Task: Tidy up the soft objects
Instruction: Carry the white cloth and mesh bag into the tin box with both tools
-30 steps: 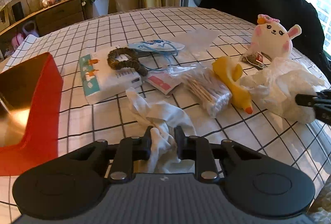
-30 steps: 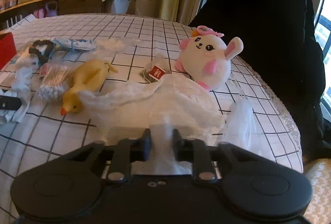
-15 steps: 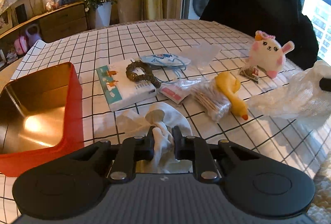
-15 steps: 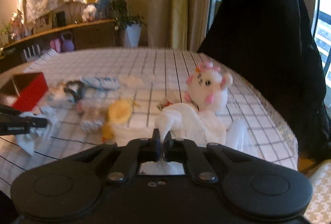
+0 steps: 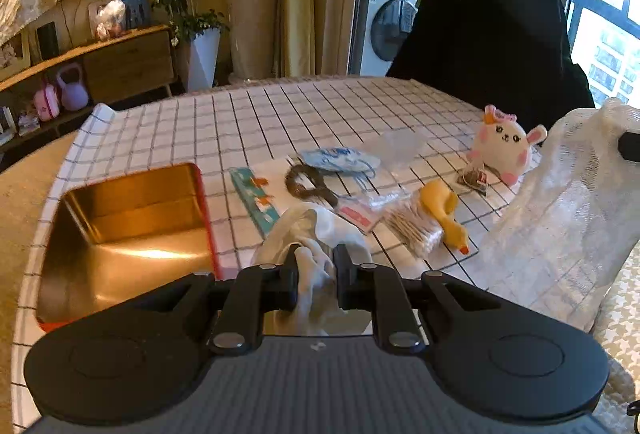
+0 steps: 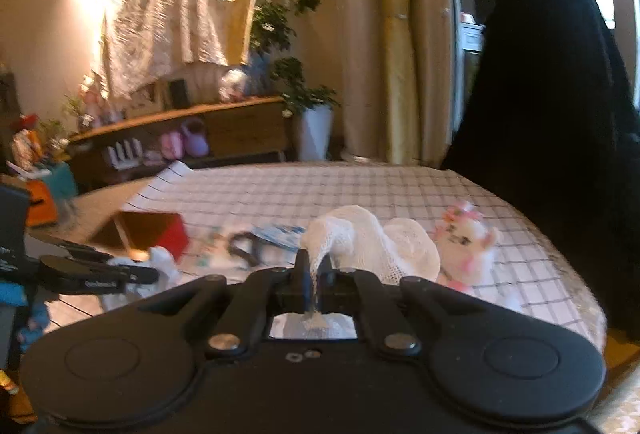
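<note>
My left gripper (image 5: 317, 266) is shut on a crumpled white cloth (image 5: 316, 230), lifted off the checked tablecloth (image 5: 280, 113). My right gripper (image 6: 316, 274) is shut on a white mesh cloth (image 6: 368, 238), which hangs raised at the right of the left wrist view as a white mesh cloth (image 5: 560, 209). On the table lie a white and pink plush bunny (image 5: 504, 145), a yellow rubber duck (image 5: 444, 213), a dark scrunchie (image 5: 306, 183) and a blue face mask (image 5: 336, 159). A red tin with a gold inside (image 5: 128, 226) stands open at the left.
A tissue pack (image 5: 256, 199), a bag of cotton swabs (image 5: 412, 228), a small sachet (image 5: 356, 213) and a tea bag (image 5: 474, 177) also lie on the table. A black draped shape (image 5: 492, 17) stands behind the far right edge. A sideboard (image 5: 120, 61) and a potted plant (image 5: 200, 33) stand beyond.
Both grippers have risen, each lifting its cloth off the table. The right gripper's jaws have closed fully on the mesh cloth and its view has tilted up toward the room.
</note>
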The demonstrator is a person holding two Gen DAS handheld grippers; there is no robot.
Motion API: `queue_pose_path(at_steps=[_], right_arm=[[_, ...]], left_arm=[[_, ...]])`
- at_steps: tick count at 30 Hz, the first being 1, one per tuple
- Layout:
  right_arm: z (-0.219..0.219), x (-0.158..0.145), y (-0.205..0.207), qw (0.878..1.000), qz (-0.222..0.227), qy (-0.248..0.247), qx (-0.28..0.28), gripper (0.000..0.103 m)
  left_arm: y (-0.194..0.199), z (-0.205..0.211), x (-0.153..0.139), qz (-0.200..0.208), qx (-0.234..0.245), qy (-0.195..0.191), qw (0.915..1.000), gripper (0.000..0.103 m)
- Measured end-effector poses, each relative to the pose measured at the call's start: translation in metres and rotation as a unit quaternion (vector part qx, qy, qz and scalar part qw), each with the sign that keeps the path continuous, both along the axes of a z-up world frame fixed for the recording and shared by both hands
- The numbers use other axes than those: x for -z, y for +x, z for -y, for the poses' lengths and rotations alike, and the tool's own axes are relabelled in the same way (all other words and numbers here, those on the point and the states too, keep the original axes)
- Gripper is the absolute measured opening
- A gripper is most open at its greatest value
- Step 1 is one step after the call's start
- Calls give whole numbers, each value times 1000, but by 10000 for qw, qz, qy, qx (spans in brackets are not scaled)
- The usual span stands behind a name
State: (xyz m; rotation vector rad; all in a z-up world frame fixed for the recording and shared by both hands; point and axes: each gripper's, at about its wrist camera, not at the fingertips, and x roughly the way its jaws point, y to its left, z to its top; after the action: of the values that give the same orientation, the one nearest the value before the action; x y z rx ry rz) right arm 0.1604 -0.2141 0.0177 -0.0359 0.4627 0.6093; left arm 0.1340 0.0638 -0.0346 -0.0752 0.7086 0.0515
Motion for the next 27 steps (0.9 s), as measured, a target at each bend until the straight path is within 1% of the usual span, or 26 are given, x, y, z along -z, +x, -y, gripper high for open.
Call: queue_pose_path(at_steps=[7,13,19,27], right_arm=[[-30,-22,5,9983,-60,354,-467,2],[-67,-42,9,9948,-13,459,-906,2],[-111,-58,18,9907,119,428,-1288,2],[-168,-60,27,9852,142,353,-1672,2]], left_arm=[[-10,-17,-30,205,26,131,9997,16],[-14,-39,-48,351,-34,206,9992,16],[-15,-69,-55,390,-212,273,9986,16],[-8,-109,-52,340,-480,297,9978,17]])
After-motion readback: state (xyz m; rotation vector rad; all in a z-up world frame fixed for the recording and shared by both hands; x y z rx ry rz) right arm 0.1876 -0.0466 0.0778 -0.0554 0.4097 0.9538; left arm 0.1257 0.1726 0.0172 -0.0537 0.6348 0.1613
